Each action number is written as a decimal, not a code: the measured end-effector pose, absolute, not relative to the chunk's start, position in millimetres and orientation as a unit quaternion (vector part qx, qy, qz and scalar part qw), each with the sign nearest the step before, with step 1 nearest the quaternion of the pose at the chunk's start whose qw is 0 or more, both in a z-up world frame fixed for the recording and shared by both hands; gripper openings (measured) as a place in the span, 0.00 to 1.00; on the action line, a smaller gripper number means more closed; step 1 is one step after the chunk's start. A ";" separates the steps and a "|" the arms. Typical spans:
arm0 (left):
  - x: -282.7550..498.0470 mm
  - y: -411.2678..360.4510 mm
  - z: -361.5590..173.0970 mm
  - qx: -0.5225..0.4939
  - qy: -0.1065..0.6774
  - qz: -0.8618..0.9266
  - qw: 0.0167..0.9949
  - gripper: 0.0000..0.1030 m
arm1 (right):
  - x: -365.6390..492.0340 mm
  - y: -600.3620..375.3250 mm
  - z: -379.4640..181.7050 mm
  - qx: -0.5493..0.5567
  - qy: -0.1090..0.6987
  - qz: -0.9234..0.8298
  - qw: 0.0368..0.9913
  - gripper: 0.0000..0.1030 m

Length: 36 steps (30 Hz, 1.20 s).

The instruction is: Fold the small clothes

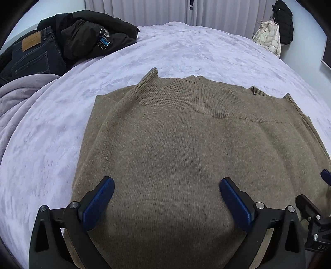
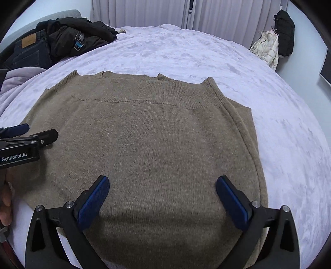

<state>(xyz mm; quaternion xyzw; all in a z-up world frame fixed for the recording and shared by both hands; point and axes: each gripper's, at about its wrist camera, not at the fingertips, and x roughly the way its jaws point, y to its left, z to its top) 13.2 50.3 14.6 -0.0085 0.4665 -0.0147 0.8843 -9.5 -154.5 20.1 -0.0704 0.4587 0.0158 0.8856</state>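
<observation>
Both claws hover spread wide over the near part of the garment, holding nothing: the left gripper point(image 1: 167, 201) has its blue pads point(image 1: 98, 203) well apart above the knit, and the right gripper point(image 2: 162, 199) stands the same way just beside it, its pads point(image 2: 94, 201) apart too. Beneath them a tan knitted sweater point(image 1: 186, 140) lies flat on a pale lilac plush bedspread point(image 1: 51, 124), apparently already folded in on itself, with ribbed bands point(image 2: 165, 93) showing along its far edge. By the look of it the knit is soft, limp and fairly thick, light enough to lift but prone to sag and stretch, and its fuzzy surface should cling to the plush cover rather than slide. A sensible hold is likely a pinch through all layers at the near edge, one claw toward each corner, so the fold carries evenly. Farther off on the left lie dark jeans point(image 1: 33, 55) and a black jacket point(image 1: 89, 35); beyond the bed hang light curtains point(image 2: 144, 14) and, at right, a cream puffer coat point(image 2: 266, 49).
</observation>
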 end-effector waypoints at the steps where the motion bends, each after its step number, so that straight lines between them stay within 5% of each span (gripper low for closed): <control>1: 5.1 52.3 13.6 -0.011 0.462 -0.015 0.887 1.00 | -14.5 -154.2 19.3 -0.075 0.457 0.017 0.886 1.00; 14: -58.3 87.4 45.8 -0.011 0.422 -0.047 0.906 1.00 | -53.7 -159.6 39.9 -0.082 0.453 0.049 0.886 1.00; 24: -19.0 221.7 5.7 -0.254 0.492 -0.080 0.829 1.00 | 2.7 -208.3 32.8 -0.036 0.467 0.005 0.884 0.99; 34: -33.5 169.5 3.2 -0.212 0.490 -0.145 0.833 0.99 | -4.7 -152.7 46.8 -0.079 0.440 0.047 0.894 1.00; 35: -32.6 164.9 3.0 -0.205 0.488 -0.139 0.837 0.74 | -7.3 -147.7 44.2 -0.083 0.441 0.050 0.892 1.00; 36: -32.4 162.3 0.1 -0.197 0.493 -0.134 0.837 0.27 | -9.1 -145.0 41.2 -0.086 0.444 0.052 0.891 1.00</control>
